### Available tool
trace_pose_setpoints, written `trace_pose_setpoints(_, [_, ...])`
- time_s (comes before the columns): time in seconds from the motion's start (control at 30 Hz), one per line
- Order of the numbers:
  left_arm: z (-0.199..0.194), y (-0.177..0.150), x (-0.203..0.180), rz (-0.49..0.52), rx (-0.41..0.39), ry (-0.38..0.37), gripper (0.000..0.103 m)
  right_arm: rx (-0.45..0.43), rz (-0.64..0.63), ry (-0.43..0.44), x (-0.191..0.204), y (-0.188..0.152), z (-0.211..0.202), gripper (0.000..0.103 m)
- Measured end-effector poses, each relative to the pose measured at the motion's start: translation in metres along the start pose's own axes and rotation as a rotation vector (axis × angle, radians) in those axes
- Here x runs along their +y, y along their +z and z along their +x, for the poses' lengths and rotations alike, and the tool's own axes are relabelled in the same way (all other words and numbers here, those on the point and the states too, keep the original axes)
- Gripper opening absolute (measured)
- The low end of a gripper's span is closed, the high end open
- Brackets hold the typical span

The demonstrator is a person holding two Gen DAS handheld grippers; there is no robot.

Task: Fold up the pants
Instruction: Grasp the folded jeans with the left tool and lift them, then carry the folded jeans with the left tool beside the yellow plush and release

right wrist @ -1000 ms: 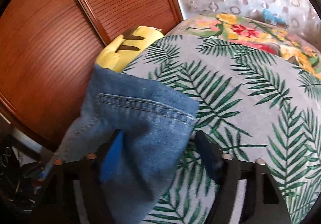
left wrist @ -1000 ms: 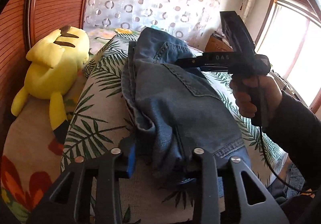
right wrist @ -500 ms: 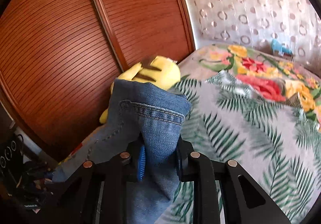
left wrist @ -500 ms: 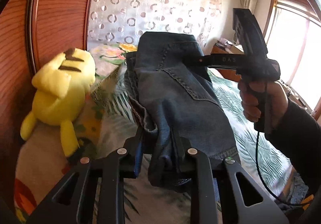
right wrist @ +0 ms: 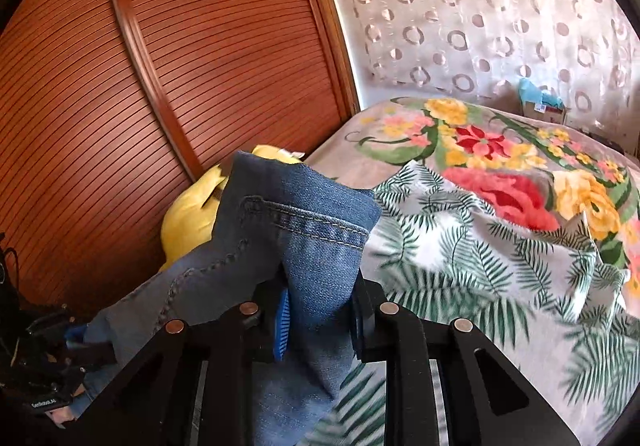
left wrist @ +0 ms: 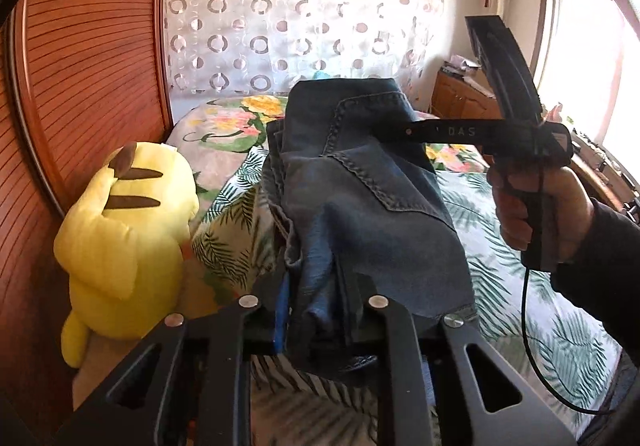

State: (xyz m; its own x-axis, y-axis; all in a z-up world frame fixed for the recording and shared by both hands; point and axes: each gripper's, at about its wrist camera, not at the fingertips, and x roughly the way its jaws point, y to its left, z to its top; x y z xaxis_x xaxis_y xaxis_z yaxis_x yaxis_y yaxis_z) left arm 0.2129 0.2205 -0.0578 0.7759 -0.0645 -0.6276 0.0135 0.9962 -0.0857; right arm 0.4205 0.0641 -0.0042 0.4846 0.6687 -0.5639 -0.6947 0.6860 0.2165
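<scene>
The pants (left wrist: 360,206), a pair of blue denim jeans with orange-stitched seams, hang in the air above the bed (left wrist: 500,246), which is covered by a white spread printed with green palm leaves and red and yellow flowers; the garment is bunched into thick folds and held at two separate places. The left gripper (left wrist: 316,322), a black two-finger tool with a blue pad, is closing its jaws on a gathered wad of denim, and the pads pinch that wad. The right gripper (right wrist: 318,316), of the same make, has its fingers pressed in on a stitched hem corner of the cloth, which stands up between them; in the left wrist view its body is seen held by the person's right hand (left wrist: 540,206) at the far end of the garment. A yellow plush toy with brown stripes (left wrist: 128,230) lies against the reddish-brown slatted wardrobe door (left wrist: 80,86), just beside the bed's edge. The step in hand appears to be lifting the jeans clear for a fold. To do it well, both grips should hold firm while the hands keep the span taut and level, so the slack denim shakes out flat before being laid down away from the toy.
</scene>
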Motion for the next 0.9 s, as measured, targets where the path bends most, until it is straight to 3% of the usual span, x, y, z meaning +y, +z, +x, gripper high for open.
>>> trace_pose_setpoints(0.27, [0.033, -0.008, 0.016, -0.02, 0.075, 0.037, 0.02, 0.063, -0.012, -0.007, -0.016, 0.014, 0.06, 0.028])
trace_pose_setpoints(0.43, [0.036, -0.014, 0.016, -0.016, 0.085, 0.044, 0.02, 0.071, -0.049, -0.076, -0.021, 0.015, 0.072, 0.049])
trace_pose_setpoints(0.6, [0.036, -0.018, 0.017, -0.017, 0.083, 0.049, 0.02, 0.007, -0.086, -0.124, -0.016, 0.018, 0.053, 0.05])
trace_pose_setpoints(0.9, [0.034, -0.016, 0.017, -0.038, 0.072, 0.057, 0.022, 0.055, -0.066, -0.151, -0.012, 0.01, 0.071, 0.05])
